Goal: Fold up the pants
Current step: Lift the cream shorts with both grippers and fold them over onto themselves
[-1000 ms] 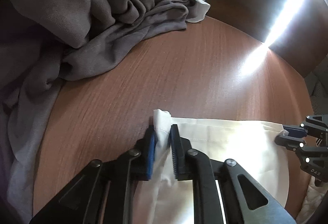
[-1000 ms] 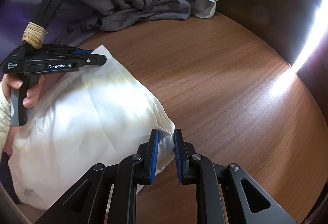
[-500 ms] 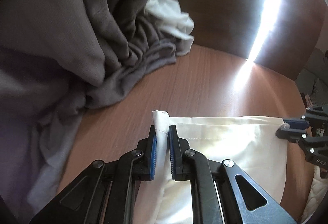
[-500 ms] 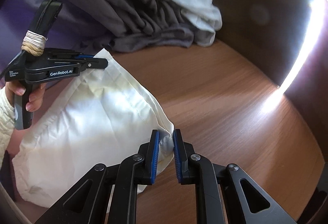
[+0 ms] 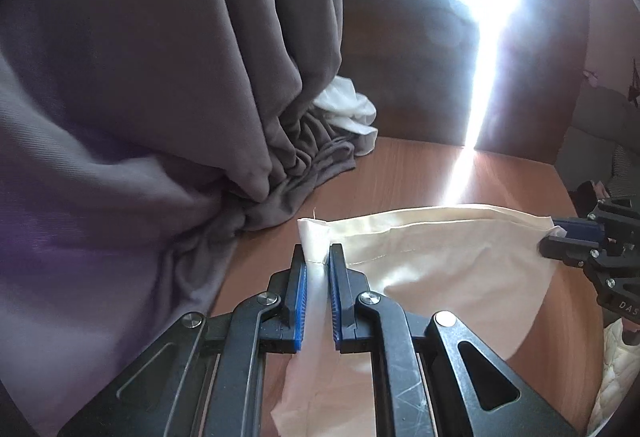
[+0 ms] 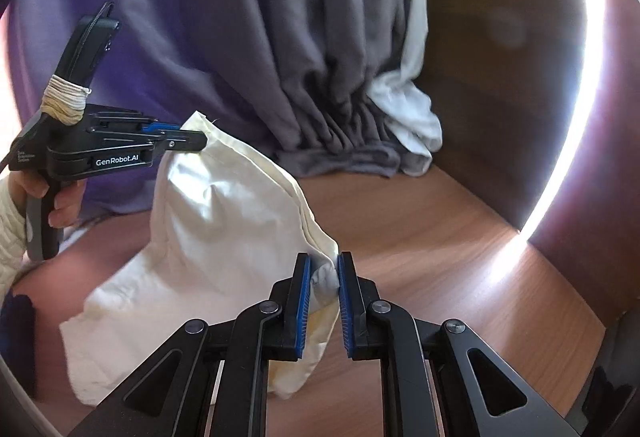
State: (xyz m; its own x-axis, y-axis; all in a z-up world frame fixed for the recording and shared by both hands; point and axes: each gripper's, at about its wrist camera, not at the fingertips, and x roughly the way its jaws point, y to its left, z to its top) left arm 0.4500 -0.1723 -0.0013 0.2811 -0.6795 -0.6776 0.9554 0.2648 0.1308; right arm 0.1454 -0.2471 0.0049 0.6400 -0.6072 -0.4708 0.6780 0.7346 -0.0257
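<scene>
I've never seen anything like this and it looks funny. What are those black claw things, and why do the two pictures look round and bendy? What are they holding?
Those claws are two grabbers, each held in a person's hand like a big pair of tongs. A tiny camera sits on each one, looking out along its fingers; its wide lens bends the picture.

One picture comes from the left gripper. The other comes from the right gripper, and there you also see the left one from the side, held by the person's hand.

Both are shut on the cream pants, one at each end of the top edge, lifting it above the brown wooden table. Behind hangs a grey curtain with a white cloth beside it, their bottoms bunched on the table.
</scene>
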